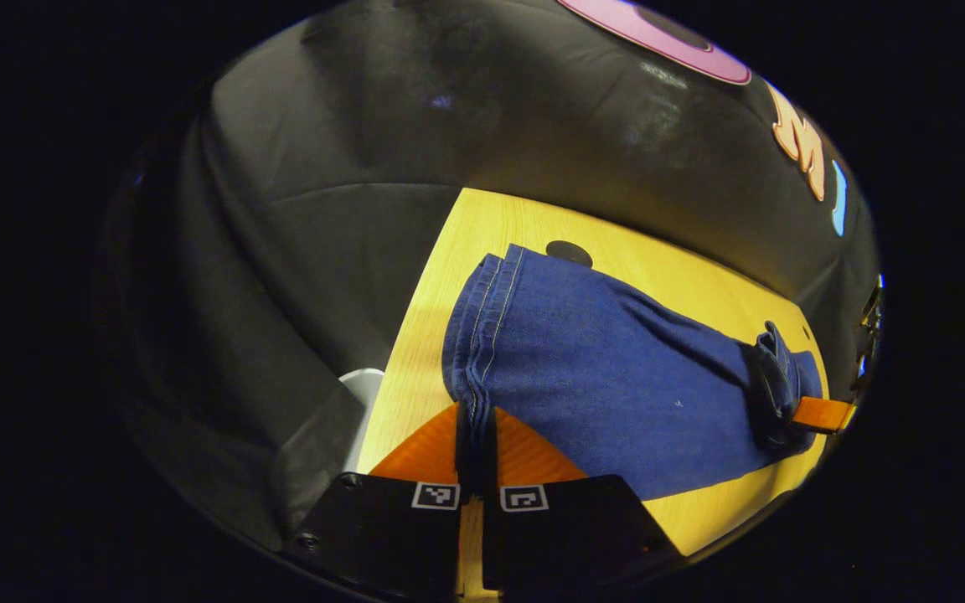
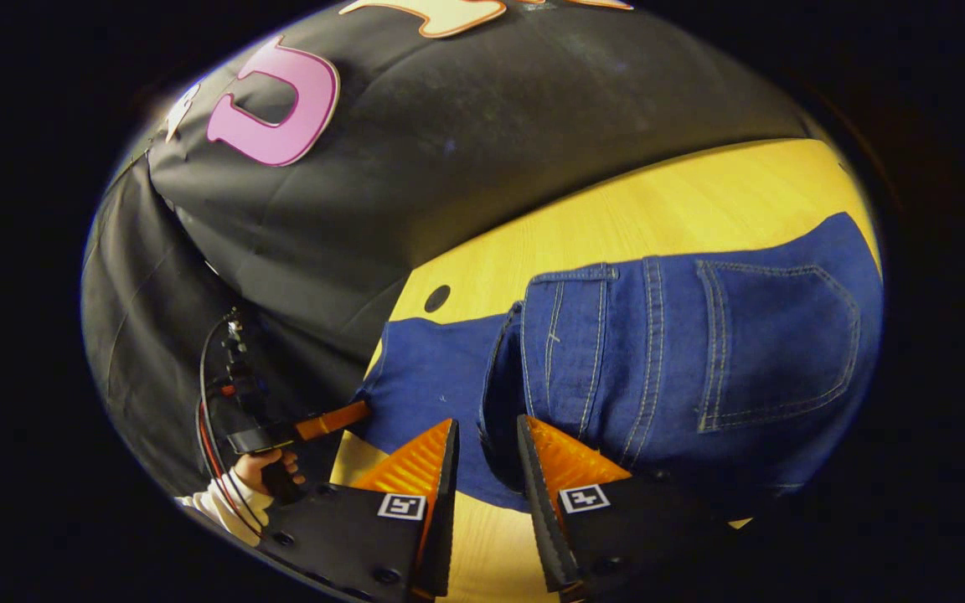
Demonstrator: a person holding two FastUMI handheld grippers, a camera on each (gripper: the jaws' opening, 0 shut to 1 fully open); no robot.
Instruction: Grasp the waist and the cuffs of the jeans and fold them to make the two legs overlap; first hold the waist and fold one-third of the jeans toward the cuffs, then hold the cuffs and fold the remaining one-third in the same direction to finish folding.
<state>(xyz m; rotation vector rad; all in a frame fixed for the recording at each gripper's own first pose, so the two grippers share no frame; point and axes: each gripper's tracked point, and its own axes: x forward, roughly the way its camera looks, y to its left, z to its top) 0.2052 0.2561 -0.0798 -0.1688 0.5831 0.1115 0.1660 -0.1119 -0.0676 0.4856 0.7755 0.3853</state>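
Note:
Blue jeans (image 1: pixel 616 360) lie lengthwise on the yellow wooden table (image 1: pixel 482 226), legs overlapped. My left gripper (image 1: pixel 476 427) is shut on the stitched cuff hems at the near end. At the far end the waist is bunched up, with a finger of the right gripper (image 1: pixel 822 413) touching it. In the right gripper view the waist part of the jeans (image 2: pixel 700 352) shows a back pocket (image 2: pixel 776 343). My right gripper (image 2: pixel 488 444) is open, its fingers standing either side of a fold of the waist edge. Beyond the legs, a hand (image 2: pixel 260 469) holds the left gripper (image 2: pixel 332 421).
A small dark round hole (image 1: pixel 569 251) (image 2: pixel 437 298) marks the table near the jeans. The black cloth wall hangs close behind the table's far edges. A white object (image 1: pixel 363 385) sits below the table's left edge. Bare tabletop (image 2: pixel 658 209) lies beyond the waist.

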